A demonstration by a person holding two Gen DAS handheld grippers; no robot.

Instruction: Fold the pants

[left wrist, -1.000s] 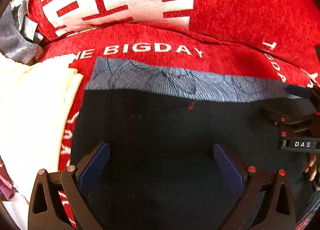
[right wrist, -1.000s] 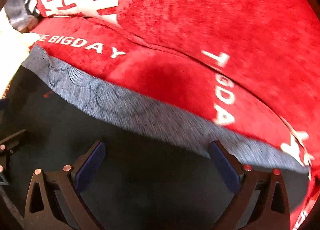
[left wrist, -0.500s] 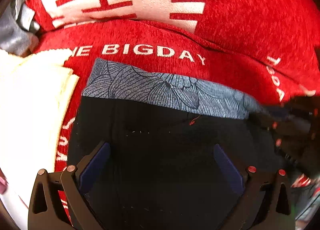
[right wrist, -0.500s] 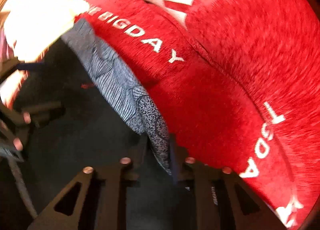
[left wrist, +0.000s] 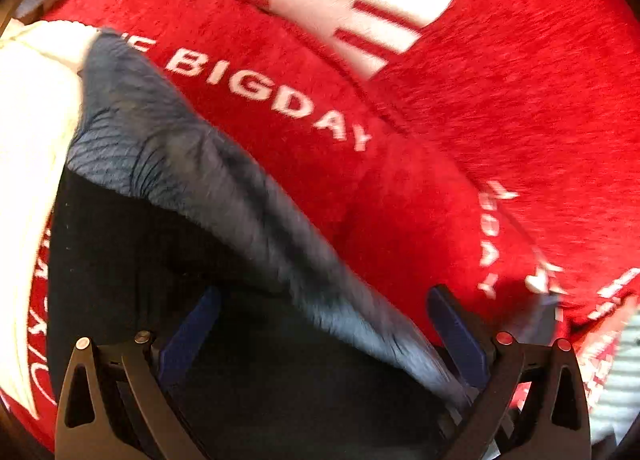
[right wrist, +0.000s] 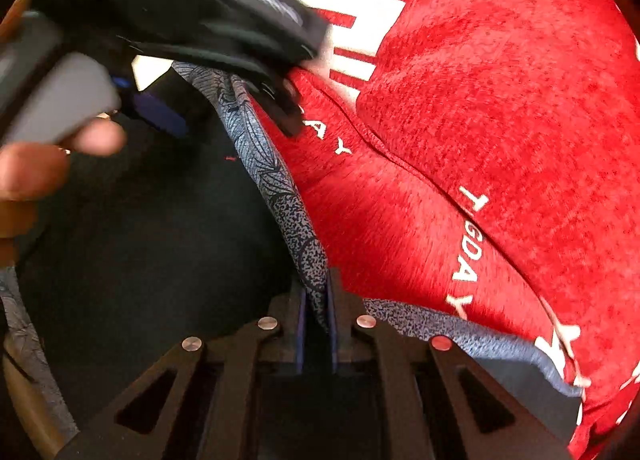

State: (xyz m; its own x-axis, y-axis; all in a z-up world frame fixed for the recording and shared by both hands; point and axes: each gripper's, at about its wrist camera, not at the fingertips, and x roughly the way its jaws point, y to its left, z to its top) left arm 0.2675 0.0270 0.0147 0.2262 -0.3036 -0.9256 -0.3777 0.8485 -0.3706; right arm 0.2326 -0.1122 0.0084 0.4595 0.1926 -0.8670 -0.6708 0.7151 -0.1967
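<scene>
Right wrist view shows our right hand-held gripper (right wrist: 317,320) pinching the pants (right wrist: 152,228) by their grey band, on the red blanket (right wrist: 500,108). Our left hand-held gripper (left wrist: 324,324) gapes wide (astride the band); we should pinch it before lifting evenly.

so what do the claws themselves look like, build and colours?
Both alike: matte black frames with triangular cutouts, silver and red rivets at the pivots, dark blue pads on the fingers. Left claw, right claw. No cables or markings visible. Bare hand, no sleeve seen.
</scene>
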